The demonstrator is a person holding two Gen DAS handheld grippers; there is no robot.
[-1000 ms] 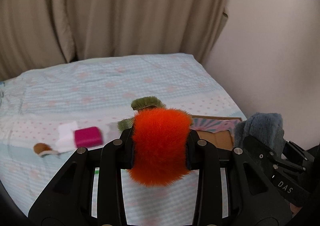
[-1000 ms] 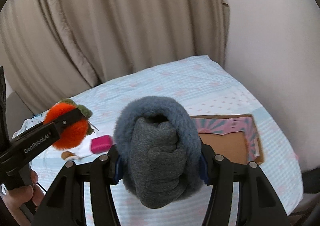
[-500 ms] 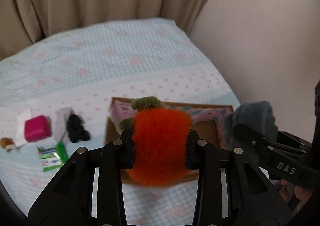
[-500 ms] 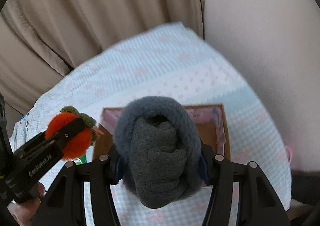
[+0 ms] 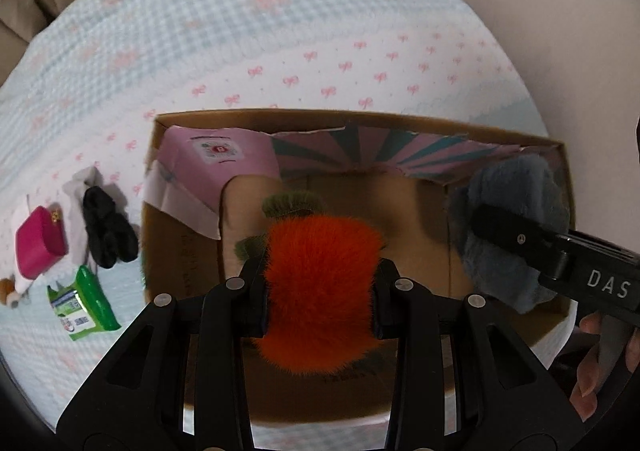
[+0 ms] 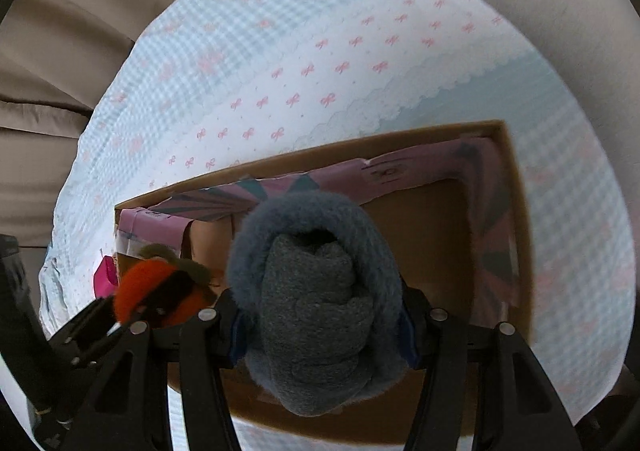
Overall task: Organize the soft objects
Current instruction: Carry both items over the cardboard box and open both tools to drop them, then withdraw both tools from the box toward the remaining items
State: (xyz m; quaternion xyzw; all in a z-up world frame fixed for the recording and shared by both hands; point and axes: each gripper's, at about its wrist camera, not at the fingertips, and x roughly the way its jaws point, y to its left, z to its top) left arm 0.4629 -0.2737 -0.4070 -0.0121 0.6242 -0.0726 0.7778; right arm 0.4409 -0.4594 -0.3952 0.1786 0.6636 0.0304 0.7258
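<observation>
Two soft things are in our grip, one per hand, and both hang over the open cardboard box [image 5: 420,122] on the bed [image 5: 280,31].

From the left wrist view, the left gripper [image 5: 320,283] is clenched on the orange plush toy [image 5: 322,271], its jaws spread only as wide as the squeezed fur, pads sunk into both sides. The toy's green leafy top pokes out ahead of the jaws. Below and ahead of the jaws lies the box floor, which looks bare. Off to the left of the jaws, on the bedsheet outside the box, sit a black fabric bundle [image 5: 108,231], a magenta case [image 5: 40,243] and a green tissue pack [image 5: 82,305]. To the right of the jaws the right gripper reaches in, carrying the grey fleece roll [image 5: 516,219].

From the right wrist view, the right gripper [image 6: 320,325] grasps that grey fleece roll [image 6: 316,307] across its width, jaws parted moderately and pressed into the pile. The box's right half sits directly beyond the jaws; the orange toy [image 6: 160,291] hangs to their left.

We judge the step in hand to be the drop. To do it well, we would lower each piece close to the floor, keep the two apart, then part the jaws fully so the fur does not cling.
</observation>
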